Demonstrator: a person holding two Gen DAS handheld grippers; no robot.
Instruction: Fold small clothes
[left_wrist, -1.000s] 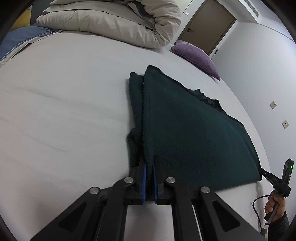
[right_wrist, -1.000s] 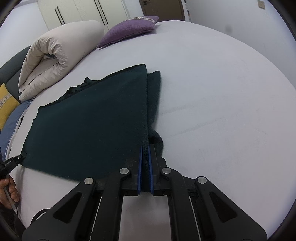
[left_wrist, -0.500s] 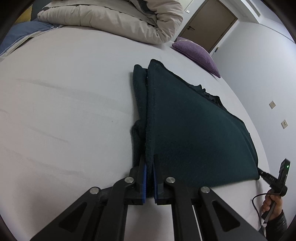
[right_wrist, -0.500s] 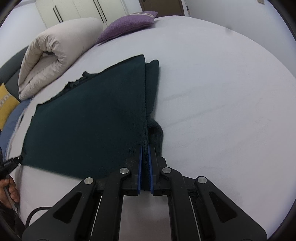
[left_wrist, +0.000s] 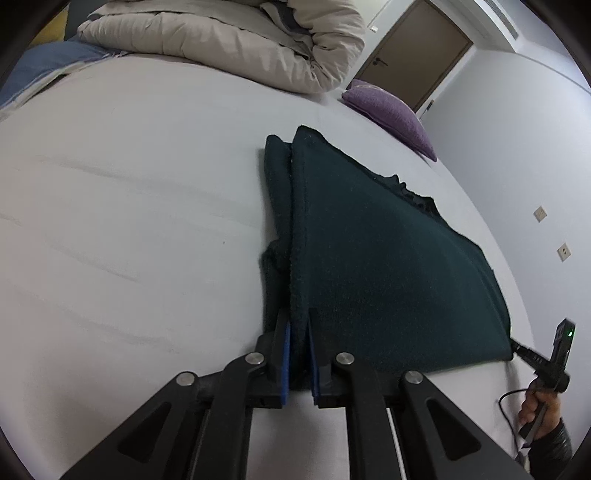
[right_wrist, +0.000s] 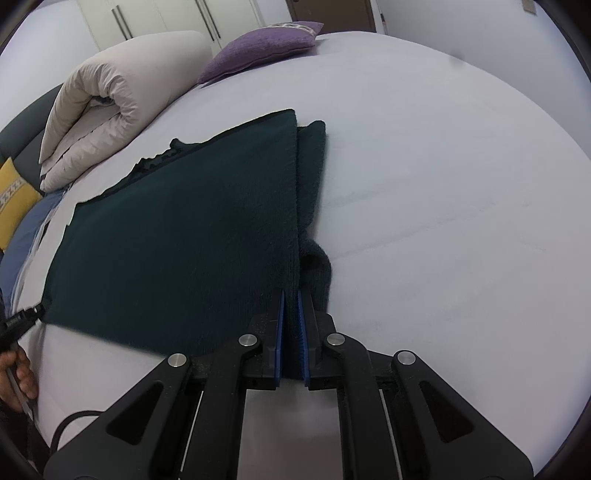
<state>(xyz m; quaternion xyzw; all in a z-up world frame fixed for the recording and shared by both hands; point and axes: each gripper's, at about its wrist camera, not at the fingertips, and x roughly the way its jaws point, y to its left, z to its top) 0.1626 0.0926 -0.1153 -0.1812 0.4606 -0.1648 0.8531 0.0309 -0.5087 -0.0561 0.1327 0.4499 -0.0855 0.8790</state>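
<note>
Pale grey bedsheet (left_wrist: 147, 229) covers a wide mattress, lightly creased, with a rolled beige duvet (left_wrist: 229, 40), a purple cushion (left_wrist: 391, 110) and a brown door (left_wrist: 413, 48) at the far side. On the sheet lies the dark green knitted garment (left_wrist: 388, 266), apparently a small sweater, already doubled over so that a broad top panel rests on a narrower layer showing along each side edge. Its surface is fuzzy and matte, with a thick rolled hem and a ragged, frilled line at the far edge. The left gripper (left_wrist: 299, 354) has its blue-padded jaws pinching the near left corner of the fabric, and they are just beginning to part. The right gripper (right_wrist: 291, 332) is clamped on the near right corner (right_wrist: 288, 258), jaws nearly together with the knit between them. Judged from the flat lie of the panel, the current fold is being set down and let go. For a clean result, both corners should be released level with the lower layer's edge, at the same time, without dragging the soft knit sideways; a lumpy bulge of cloth just beside the right jaws (right_wrist: 317, 266) may need tucking flat. A person's hand (left_wrist: 539, 406) holds the right tool's handle.
</note>
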